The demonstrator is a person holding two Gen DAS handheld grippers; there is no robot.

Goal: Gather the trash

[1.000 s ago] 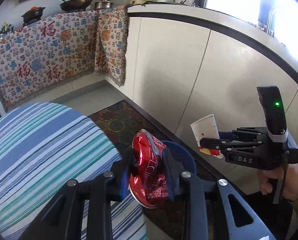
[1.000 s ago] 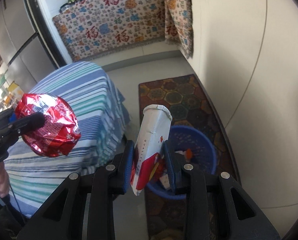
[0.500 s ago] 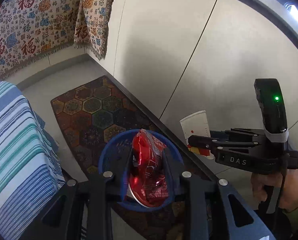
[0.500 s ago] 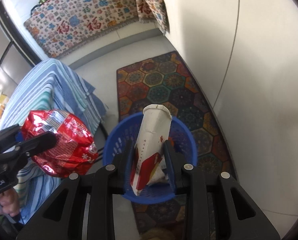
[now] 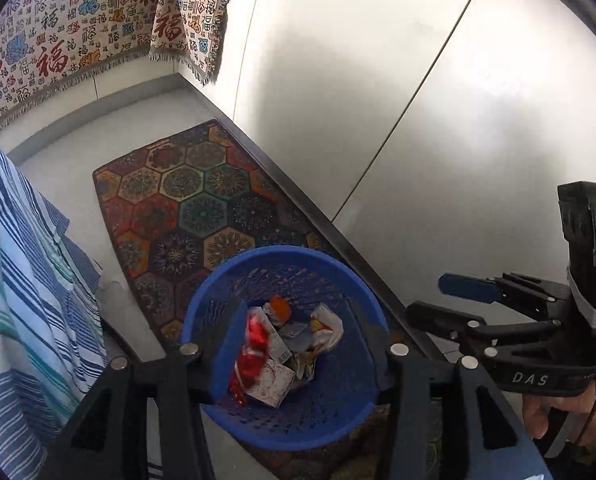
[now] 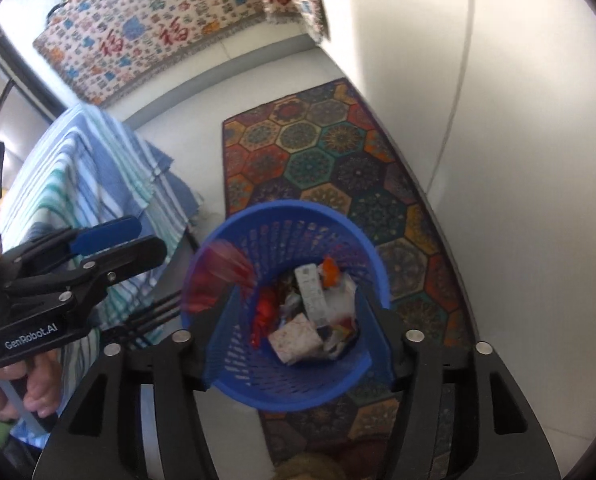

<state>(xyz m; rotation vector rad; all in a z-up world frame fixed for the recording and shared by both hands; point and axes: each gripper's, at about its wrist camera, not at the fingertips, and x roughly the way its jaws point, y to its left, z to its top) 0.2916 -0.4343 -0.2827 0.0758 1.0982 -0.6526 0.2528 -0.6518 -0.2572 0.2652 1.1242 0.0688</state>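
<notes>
Both the red bag (image 5: 253, 344) and the cup (image 6: 312, 292) have dropped into the blue bin (image 5: 217, 300) on the rug's near end, left gripper (image 5: 293, 354) and right gripper (image 6: 293, 334) jaws just spread and empty, so next comes fetching more trash.

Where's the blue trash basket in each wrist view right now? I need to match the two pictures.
Left wrist view: the blue trash basket sits bottom centre, framed by the open left gripper, trash inside.
Right wrist view: the basket is centre to lower centre, between the open jaws of the right gripper.
Shared landmark: the hexagon-patterned rug under the basket, running along the pale cabinet front.
</notes>
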